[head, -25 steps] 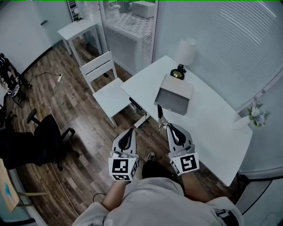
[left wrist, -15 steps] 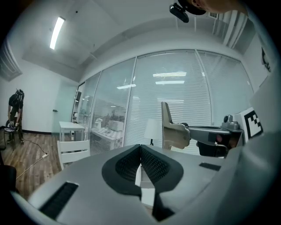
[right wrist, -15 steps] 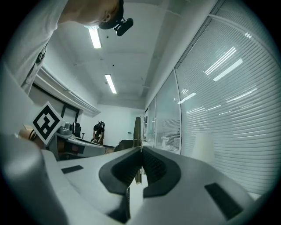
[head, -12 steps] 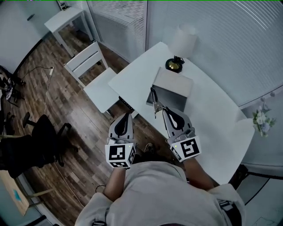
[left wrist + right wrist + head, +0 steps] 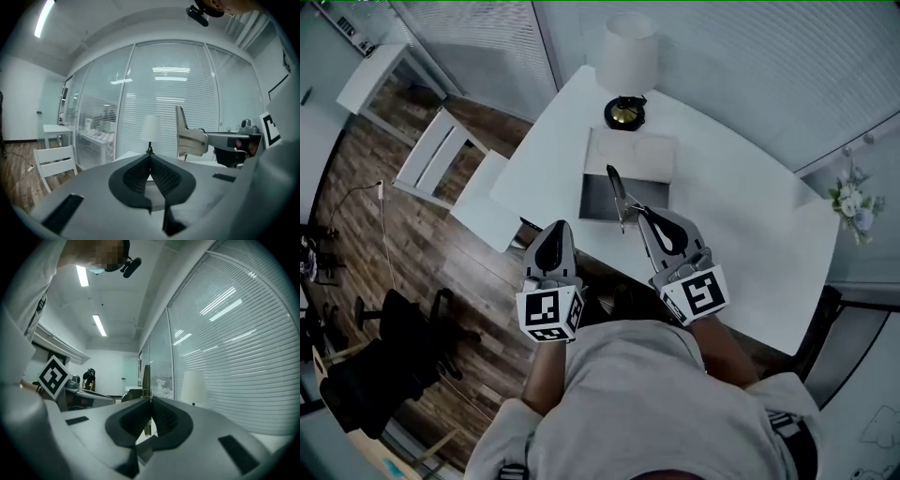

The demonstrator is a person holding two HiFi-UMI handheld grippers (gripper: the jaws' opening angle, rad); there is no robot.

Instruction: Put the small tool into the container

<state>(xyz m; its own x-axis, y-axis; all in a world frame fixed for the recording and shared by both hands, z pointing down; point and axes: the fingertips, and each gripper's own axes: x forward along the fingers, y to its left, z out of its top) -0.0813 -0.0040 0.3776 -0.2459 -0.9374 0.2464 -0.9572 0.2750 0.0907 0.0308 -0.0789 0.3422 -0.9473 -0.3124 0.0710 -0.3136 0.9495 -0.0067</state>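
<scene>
Small tool (image 5: 617,197): a slim metal implement, pinched at its lower end between the 2 jaws of the right gripper (image 5: 642,216). It projects forward and upward out of the jaws. In the right gripper view the jaws are pressed onto it, with its shaft standing upright just beyond the pads. From the head view, the free end of the tool overlaps the near part of the container (image 5: 647,155). Whether the tool touches the container cannot be told.

Container: a grey rectangular box resting on the white table (image 5: 741,244), with a darker near portion and a lighter far portion. It sits near the table's far-left area, just in front of the lamp (image 5: 628,52), whose dark base stands beside the container's far edge.

Left gripper (image 5: 557,230): held off the table's near-left edge, above the wooden floor and well apart from the container. Its own view shows the 2 jaws pressed together with nothing between them. The same view shows the right gripper and the tool off to the right.

Surroundings: 1 white chair (image 5: 441,159) stands to the left of the table. A small bunch of flowers (image 5: 848,202) sits at the table's far-right corner.
</scene>
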